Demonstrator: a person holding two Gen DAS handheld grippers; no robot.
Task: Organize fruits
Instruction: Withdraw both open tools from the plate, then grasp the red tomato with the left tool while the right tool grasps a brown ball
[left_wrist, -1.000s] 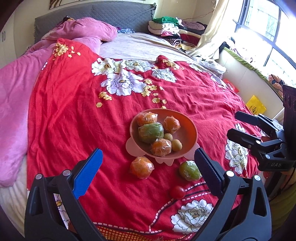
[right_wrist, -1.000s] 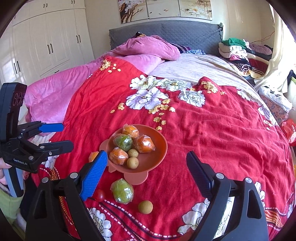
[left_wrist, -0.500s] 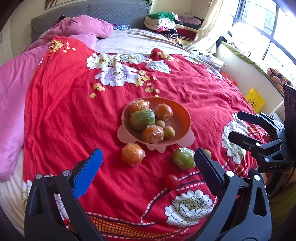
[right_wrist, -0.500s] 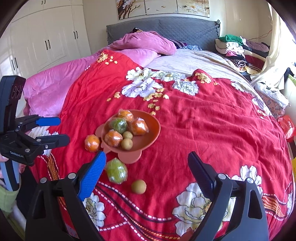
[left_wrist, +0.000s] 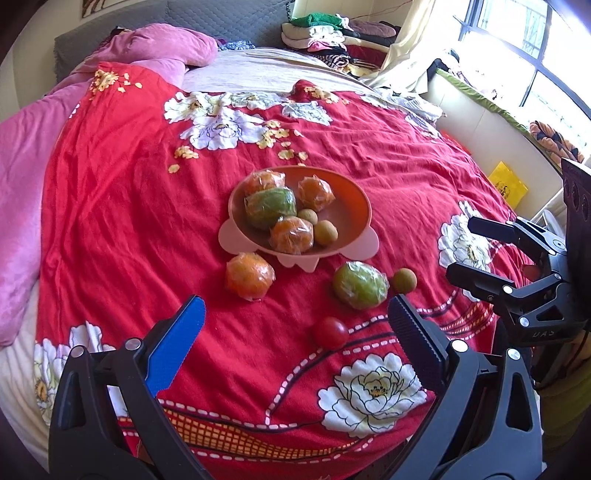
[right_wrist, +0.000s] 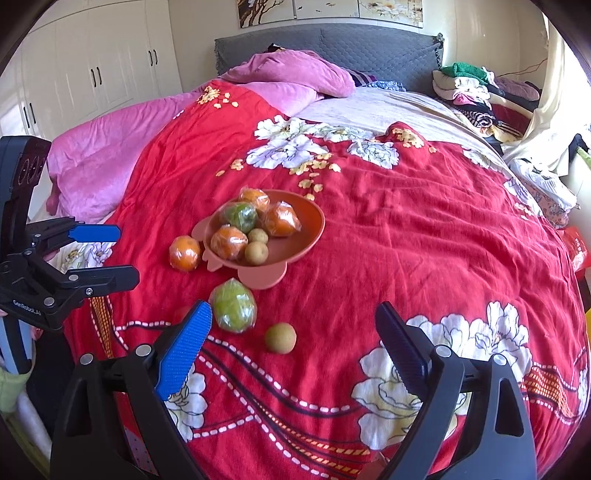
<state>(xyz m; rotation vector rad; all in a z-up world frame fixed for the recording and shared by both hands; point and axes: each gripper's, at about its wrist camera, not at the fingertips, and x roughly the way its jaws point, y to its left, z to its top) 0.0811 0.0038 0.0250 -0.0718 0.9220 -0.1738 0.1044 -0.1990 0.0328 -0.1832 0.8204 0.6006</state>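
Four loose fruits lie on our red bedspread (left_wrist: 110, 192) near the orange bowl (left_wrist: 351, 206). Our left hand-held gripper (left_wrist: 295, 317), empty, jaws wide, has the wrapped orange (left_wrist: 250, 275) at 11 o'clock and the cherry tomato (left_wrist: 330, 332) at 2. Our right hand-held gripper (right_wrist: 291, 332), likewise spread, has the longan (right_wrist: 280, 337) between its fingers and the wrapped green fruit (right_wrist: 233, 310) at 10.
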